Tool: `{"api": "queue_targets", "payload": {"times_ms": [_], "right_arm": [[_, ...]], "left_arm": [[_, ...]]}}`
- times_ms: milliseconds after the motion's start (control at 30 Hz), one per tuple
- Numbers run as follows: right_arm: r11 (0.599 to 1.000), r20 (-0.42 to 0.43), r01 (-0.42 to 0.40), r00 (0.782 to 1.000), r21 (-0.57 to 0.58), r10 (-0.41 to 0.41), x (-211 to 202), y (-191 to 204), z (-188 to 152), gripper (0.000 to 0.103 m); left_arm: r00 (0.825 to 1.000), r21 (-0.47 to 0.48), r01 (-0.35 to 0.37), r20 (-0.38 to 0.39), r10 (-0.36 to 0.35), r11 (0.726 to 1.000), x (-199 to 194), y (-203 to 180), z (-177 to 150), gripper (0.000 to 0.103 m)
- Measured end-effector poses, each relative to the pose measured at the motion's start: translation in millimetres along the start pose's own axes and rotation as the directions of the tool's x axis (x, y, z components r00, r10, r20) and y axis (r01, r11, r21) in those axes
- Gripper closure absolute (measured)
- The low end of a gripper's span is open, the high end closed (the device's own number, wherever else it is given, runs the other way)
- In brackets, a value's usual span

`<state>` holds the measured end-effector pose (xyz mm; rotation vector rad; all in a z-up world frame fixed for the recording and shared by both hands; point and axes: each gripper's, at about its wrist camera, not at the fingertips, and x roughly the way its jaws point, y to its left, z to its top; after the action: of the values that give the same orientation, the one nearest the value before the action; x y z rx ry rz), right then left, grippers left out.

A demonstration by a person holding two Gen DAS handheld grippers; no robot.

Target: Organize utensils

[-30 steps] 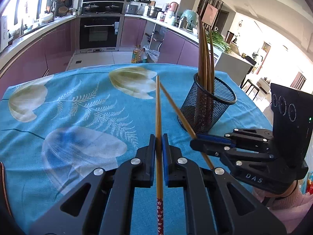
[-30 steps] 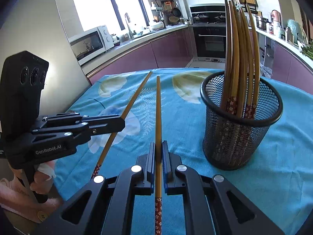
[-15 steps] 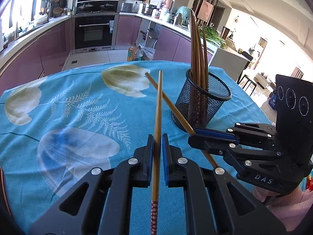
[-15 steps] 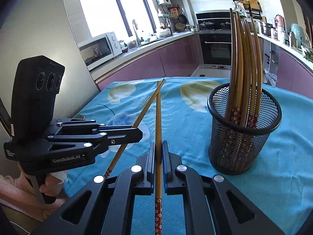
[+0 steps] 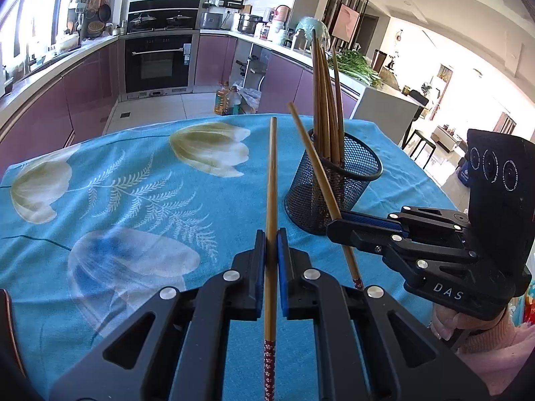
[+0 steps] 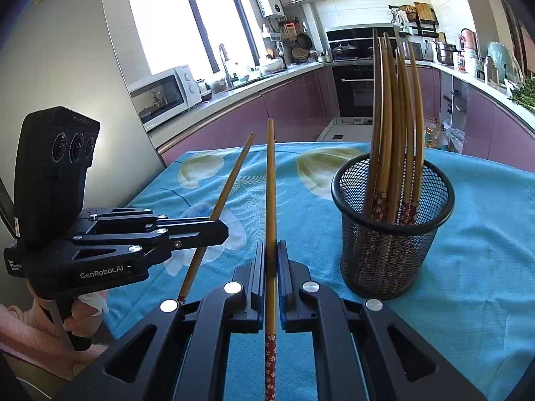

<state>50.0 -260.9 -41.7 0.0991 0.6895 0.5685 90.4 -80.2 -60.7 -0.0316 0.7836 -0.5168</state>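
My left gripper is shut on a bamboo chopstick that points forward over the blue tulip tablecloth. My right gripper is shut on a second chopstick in the same way. Each shows in the other's view: the right gripper with its slanted chopstick, the left gripper with its chopstick. A black mesh cup stands upright on the cloth to the right of both, holding several chopsticks. It also appears in the left view as the cup.
The table's far edge drops to the kitchen floor, with purple cabinets and an oven beyond. A hand in a pink sleeve holds the right gripper's handle. A grey wall stands close on the left of the table.
The right gripper has tipped upward a little, so its chopstick tip sits higher against the kitchen. Both grips are unchanged and the left gripper has hardly moved.
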Motion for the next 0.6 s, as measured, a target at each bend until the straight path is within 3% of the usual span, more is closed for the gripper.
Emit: {"api": "queue_targets", "payload": {"times_ms": [600], "right_arm": [[1.000, 0.075, 0.010, 0.997, -0.004, -0.009, -25.0, -9.4, 5.1, 0.097]], "left_arm": [[0.998, 0.005, 0.034, 0.050, -0.034, 0.999, -20.5, -4.2, 1.8, 0.095]]}}
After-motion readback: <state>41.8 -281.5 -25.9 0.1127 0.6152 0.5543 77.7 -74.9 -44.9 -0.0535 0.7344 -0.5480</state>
